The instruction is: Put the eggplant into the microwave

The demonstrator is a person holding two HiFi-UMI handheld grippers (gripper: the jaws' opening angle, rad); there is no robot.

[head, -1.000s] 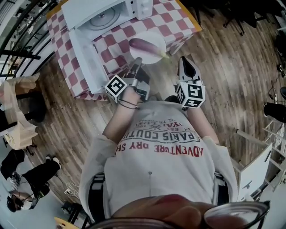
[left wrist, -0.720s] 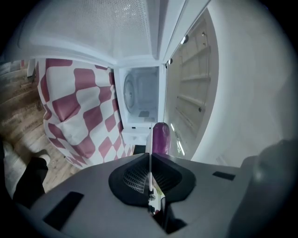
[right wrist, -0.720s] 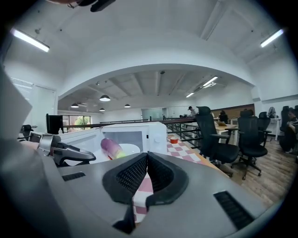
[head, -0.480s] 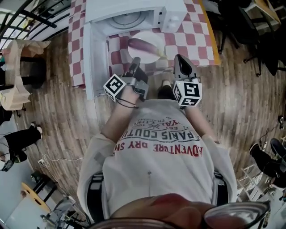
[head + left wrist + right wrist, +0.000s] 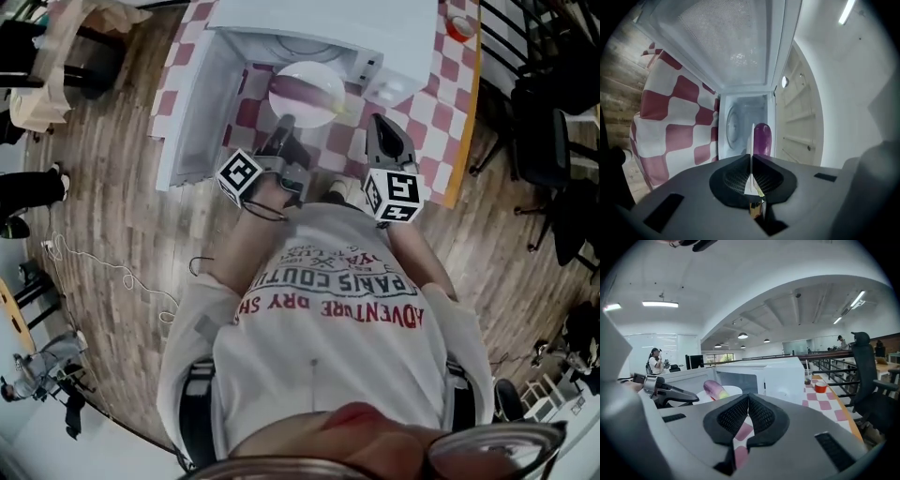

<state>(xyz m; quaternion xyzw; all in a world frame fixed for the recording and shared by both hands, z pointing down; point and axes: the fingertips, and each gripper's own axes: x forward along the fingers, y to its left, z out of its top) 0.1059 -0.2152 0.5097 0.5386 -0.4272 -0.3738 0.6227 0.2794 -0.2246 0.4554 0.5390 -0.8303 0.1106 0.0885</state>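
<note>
A purple eggplant [image 5: 302, 91] lies on a white plate [image 5: 313, 115]. My left gripper [image 5: 284, 125] is shut on the plate's near rim and holds it at the mouth of the white microwave [image 5: 328, 23]. The microwave's door [image 5: 192, 103] stands swung open to the left. In the left gripper view the plate's edge [image 5: 753, 136] runs between the closed jaws of the left gripper [image 5: 751, 159]. Beyond it are the eggplant [image 5: 762, 139] and the turntable [image 5: 732, 129]. My right gripper [image 5: 380, 131] is shut and empty, just right of the plate. The right gripper view shows the eggplant [image 5: 714, 389].
The microwave sits on a table with a red-and-white checked cloth [image 5: 441, 103]. A red cup [image 5: 459, 26] stands right of the microwave. A dark office chair [image 5: 553, 141] is beside the table's right edge, and a paper bag [image 5: 56, 37] at the far left.
The whole view has swung round. Both grippers have come up to the microwave, and the plate with the eggplant has gone from the table beside the door to the oven's opening.
</note>
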